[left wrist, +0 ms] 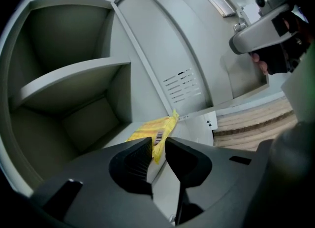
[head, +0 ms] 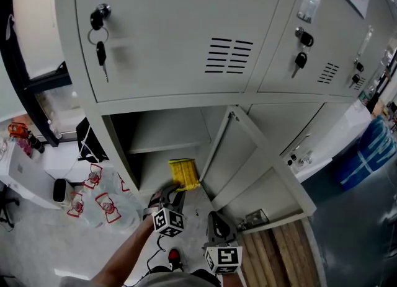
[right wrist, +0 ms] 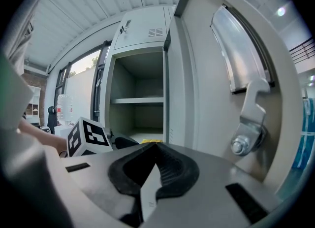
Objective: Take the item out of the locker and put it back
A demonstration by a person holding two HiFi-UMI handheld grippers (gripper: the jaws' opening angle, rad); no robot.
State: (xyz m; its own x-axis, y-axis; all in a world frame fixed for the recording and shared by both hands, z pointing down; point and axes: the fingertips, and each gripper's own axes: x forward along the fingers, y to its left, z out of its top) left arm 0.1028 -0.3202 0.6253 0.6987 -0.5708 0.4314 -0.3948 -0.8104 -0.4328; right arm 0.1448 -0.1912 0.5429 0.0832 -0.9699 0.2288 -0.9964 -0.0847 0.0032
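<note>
A yellow snack packet (head: pixel 183 174) lies on the floor of the open lower locker compartment (head: pixel 140 169), near its front edge. My left gripper (head: pixel 175 194) reaches in at the packet. In the left gripper view the packet's (left wrist: pixel 153 132) near end sits in the narrow gap of the left gripper (left wrist: pixel 158 146), and the jaws stand slightly apart without squeezing it. My right gripper (head: pixel 216 220) hangs outside, beside the open door (head: pixel 260 168), with nothing in it. In the right gripper view the right gripper (right wrist: pixel 157 146) has its jaws together, and a sliver of the packet (right wrist: pixel 150 142) shows beyond.
A shelf (head: pixel 167 138) splits the compartment, and its upper half holds nothing. Keys (head: pixel 100 50) hang from the closed locker above. A wrapped pack of water bottles (head: pixel 99 202) stands at the left on the floor. A wooden pallet (head: pixel 279 248) lies under the door.
</note>
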